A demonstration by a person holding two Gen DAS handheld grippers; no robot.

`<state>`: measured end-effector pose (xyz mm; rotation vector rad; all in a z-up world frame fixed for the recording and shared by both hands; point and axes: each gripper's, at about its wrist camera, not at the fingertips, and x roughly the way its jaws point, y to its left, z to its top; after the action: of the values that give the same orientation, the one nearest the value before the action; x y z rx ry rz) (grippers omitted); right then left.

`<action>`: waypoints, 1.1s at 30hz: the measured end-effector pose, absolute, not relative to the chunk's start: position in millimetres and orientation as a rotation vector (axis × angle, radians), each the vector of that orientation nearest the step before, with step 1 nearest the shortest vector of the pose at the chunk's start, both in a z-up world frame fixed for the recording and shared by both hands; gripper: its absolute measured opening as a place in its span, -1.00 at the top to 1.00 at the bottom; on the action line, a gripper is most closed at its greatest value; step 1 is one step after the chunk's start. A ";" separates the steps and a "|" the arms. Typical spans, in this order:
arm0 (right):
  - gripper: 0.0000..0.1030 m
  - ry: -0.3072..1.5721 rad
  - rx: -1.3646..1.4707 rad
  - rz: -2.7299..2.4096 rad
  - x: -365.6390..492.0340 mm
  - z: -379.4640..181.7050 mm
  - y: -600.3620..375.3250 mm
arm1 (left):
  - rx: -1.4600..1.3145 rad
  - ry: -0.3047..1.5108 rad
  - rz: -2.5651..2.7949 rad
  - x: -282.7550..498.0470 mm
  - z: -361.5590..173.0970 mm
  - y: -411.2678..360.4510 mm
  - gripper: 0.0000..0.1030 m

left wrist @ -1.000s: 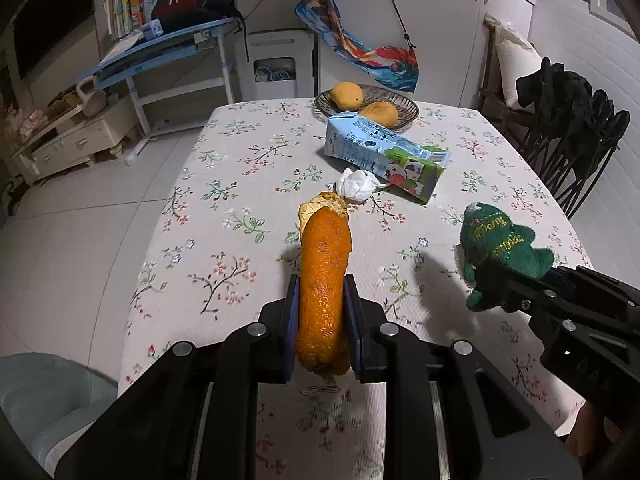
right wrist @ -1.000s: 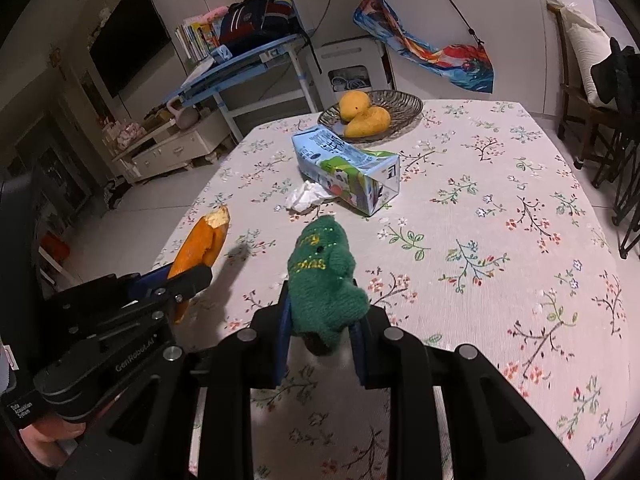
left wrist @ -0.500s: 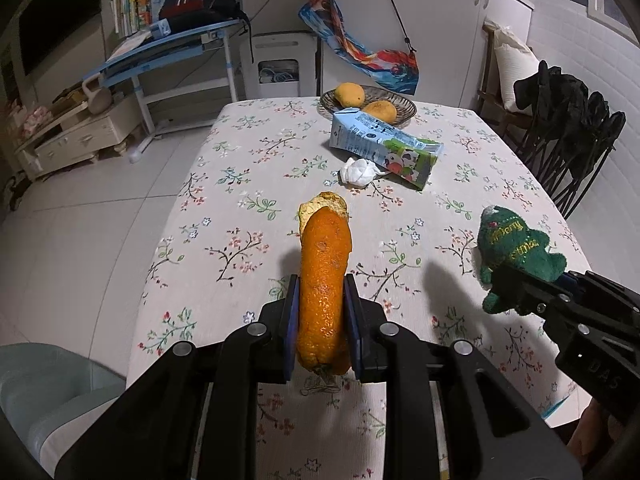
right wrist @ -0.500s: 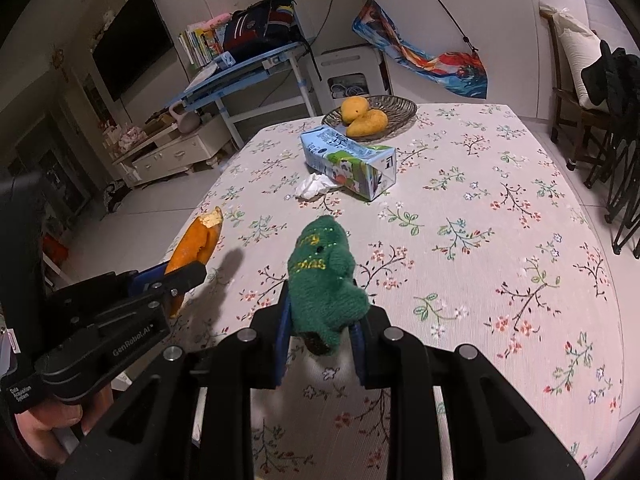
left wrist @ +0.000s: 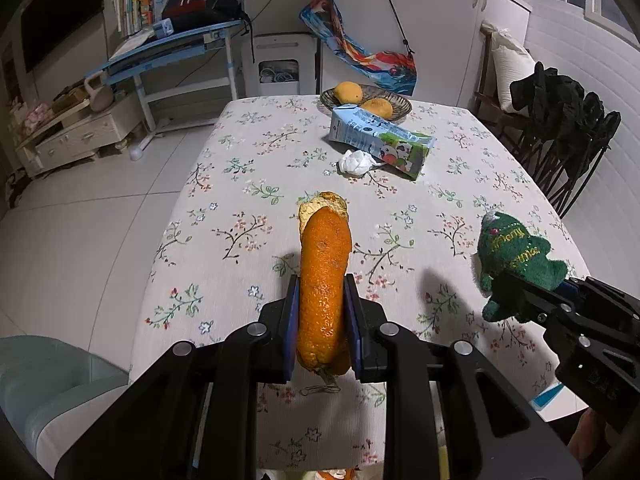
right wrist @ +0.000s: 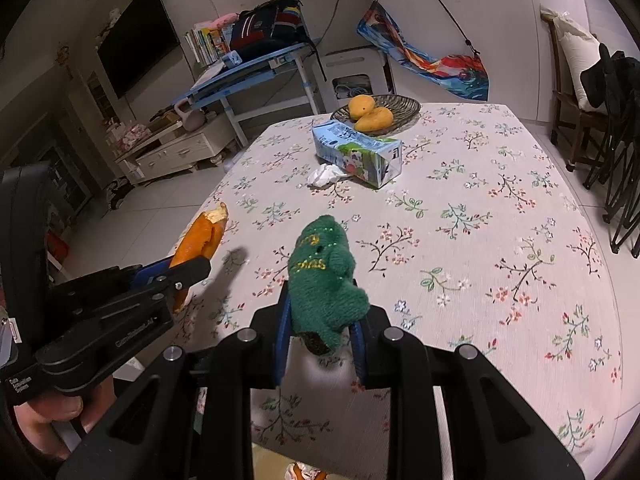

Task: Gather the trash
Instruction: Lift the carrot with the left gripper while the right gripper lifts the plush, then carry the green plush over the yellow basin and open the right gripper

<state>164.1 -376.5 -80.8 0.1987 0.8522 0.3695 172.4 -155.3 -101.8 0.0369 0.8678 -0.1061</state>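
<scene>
Left gripper (left wrist: 323, 320): clamped on the orange peel (left wrist: 325, 284); both blue pads press its lower half.
Orange peel: long curled strip, upright between the fingers, pale pith showing at the top end; held above the near part of the table (left wrist: 248, 216), not touching the cloth. Seen from the right wrist view (right wrist: 200, 246) it sits left of the toy, well apart from it.
Right gripper (right wrist: 320, 332): closed on the green plush toy (right wrist: 322, 276); the toy's lower body is squeezed between the fingers, its upper part stands clear above them.
Green plush toy, writing: yellow stitched letters across the body; only a fragment like "mas" can be made out, the rest is unreadable.
Left gripper body, writing: white lettering on the black housing in the right wrist view; too blurred to read with confidence.
Milk carton (left wrist: 380, 142): lies on its side at the far half of the table, blue and green print with a cartoon panda; the small text is illegible.
Crumpled tissue (left wrist: 356, 162): white, on the cloth, touching the near left side of the carton.
Fruit basket (left wrist: 366, 98): at the far table edge, just behind the carton, holding two yellow-orange mangoes (right wrist: 368, 114).
Table: covered with a white floral cloth.
Both held items versus remaining trash: carton and tissue lie well ahead of both grippers.
</scene>
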 end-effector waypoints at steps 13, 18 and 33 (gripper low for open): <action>0.49 0.860 0.203 0.379 124.3 -81.2 -375.9 | 0.034 0.869 -0.104 153.5 -103.7 -149.9 0.61; 0.49 0.876 0.212 0.382 107.2 -84.0 -375.8 | 0.021 0.870 -0.102 130.7 -105.4 -141.9 0.61; 0.49 0.934 0.203 0.414 56.3 -97.5 -364.4 | 0.011 0.872 -0.101 89.2 -108.1 -129.3 0.61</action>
<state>56.3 -364.4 -97.5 0.2028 0.9339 0.4137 89.2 -129.3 -108.1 0.0113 0.8722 -0.1007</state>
